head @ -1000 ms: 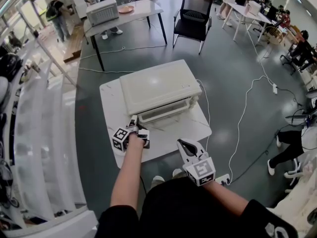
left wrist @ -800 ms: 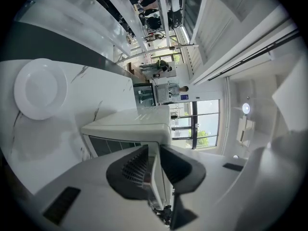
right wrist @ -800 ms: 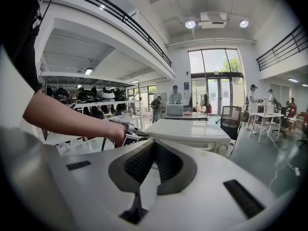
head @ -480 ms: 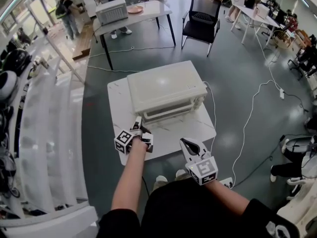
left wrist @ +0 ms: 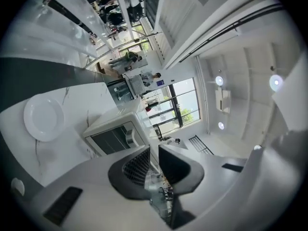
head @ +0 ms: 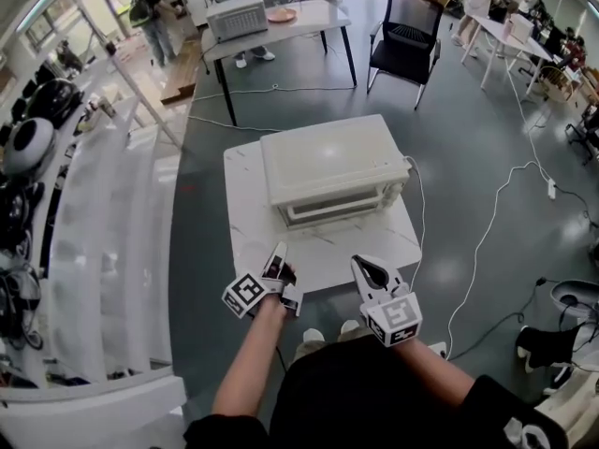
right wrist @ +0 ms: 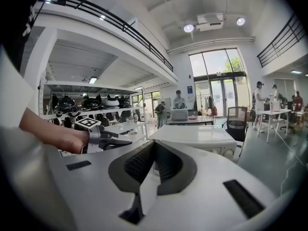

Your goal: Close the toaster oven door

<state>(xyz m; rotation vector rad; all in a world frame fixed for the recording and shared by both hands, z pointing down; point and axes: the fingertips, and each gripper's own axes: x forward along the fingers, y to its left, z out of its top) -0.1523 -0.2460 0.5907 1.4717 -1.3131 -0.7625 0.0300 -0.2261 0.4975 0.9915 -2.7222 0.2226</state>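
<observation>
At the far left stood a white rack (head: 103, 251) with dark helmets (head: 28, 143) on its shelves; just to its right, on the grey floor, stood the white marble-patterned table (head: 251, 209); a white plate (left wrist: 43, 119) lay on that table, seen in the left gripper view, beside the oven and apart from it. The left gripper (head: 278, 258) hovered over the table's near edge, pointing at the oven but well short of it; its jaws were closing, a narrow gap remained between the pads, and nothing stood in that gap. The toaster oven (head: 332, 162) sat toward the back of the table, its front facing the person; the toaster oven door (head: 335, 209) stood upright and flush against the body, closed; the left gripper view showed its dark glass pane and a round knob (left wrist: 130, 137) beside it. The right gripper (head: 360, 264) was held at the near edge too, apart from the oven and from the left gripper; its pads met at the tips, shut with nothing in them. A white cable (head: 468, 241) ran across the floor to the right of the table; a black chair (head: 404, 40) stood beyond, near a second table (head: 309, 17).
</observation>
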